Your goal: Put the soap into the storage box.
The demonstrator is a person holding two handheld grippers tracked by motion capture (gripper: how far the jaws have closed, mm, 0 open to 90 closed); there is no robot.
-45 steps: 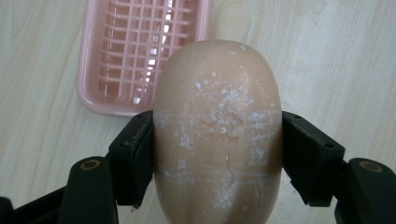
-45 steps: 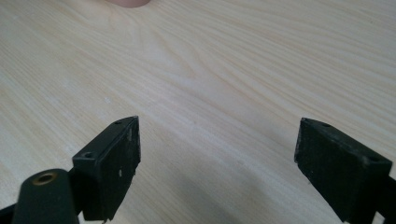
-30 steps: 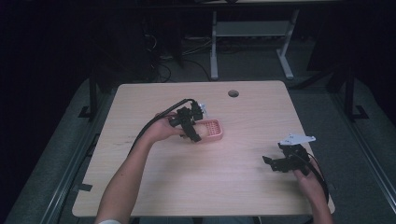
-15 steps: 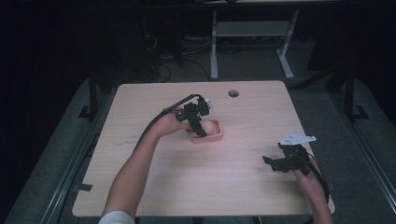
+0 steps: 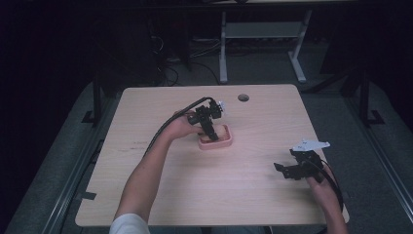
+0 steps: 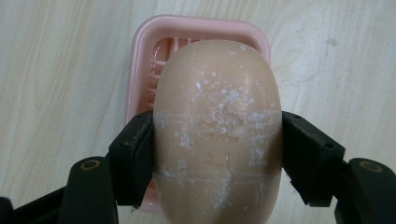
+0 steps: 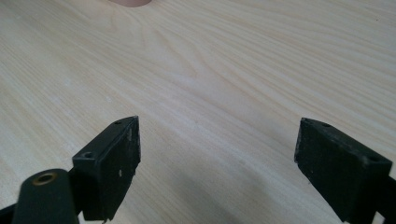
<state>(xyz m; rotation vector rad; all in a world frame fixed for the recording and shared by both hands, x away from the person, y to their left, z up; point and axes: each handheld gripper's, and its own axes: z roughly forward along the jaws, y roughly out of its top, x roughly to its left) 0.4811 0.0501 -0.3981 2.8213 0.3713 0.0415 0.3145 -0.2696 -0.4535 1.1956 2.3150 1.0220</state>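
Soap: a tan oval bar of soap (image 6: 217,135), its face flecked with white crumbs and fine scratches, is clamped across its width between the two black jaws of the left gripper (image 6: 217,154). It hangs directly over the pink soap dish (image 6: 140,60).
Why held so: gripping the short sides leaves the long axis lined up with the dish, which looks meant for lowering the bar straight into it. Whether the bar already touches the ribs cannot be told.
Dish: a rounded pink tray with raised ribs inside, sitting flat on the table (image 5: 160,195) near its middle, where the high view shows it (image 5: 223,142) under the left gripper (image 5: 212,130). The ribs are presumably there to keep the bar off standing water.
Left claw: clenched on the soap, pads pressed flush against both sides.
Right claw: the right gripper (image 7: 217,163) is released, jaws spread wide with bare wood between them, resting low near the right front of the table (image 5: 298,169), well apart from the dish. It seems parked out of the way.
Writing: none readable. A faint pressed mark on the soap is too worn to make out; no brand on the dish or grippers.
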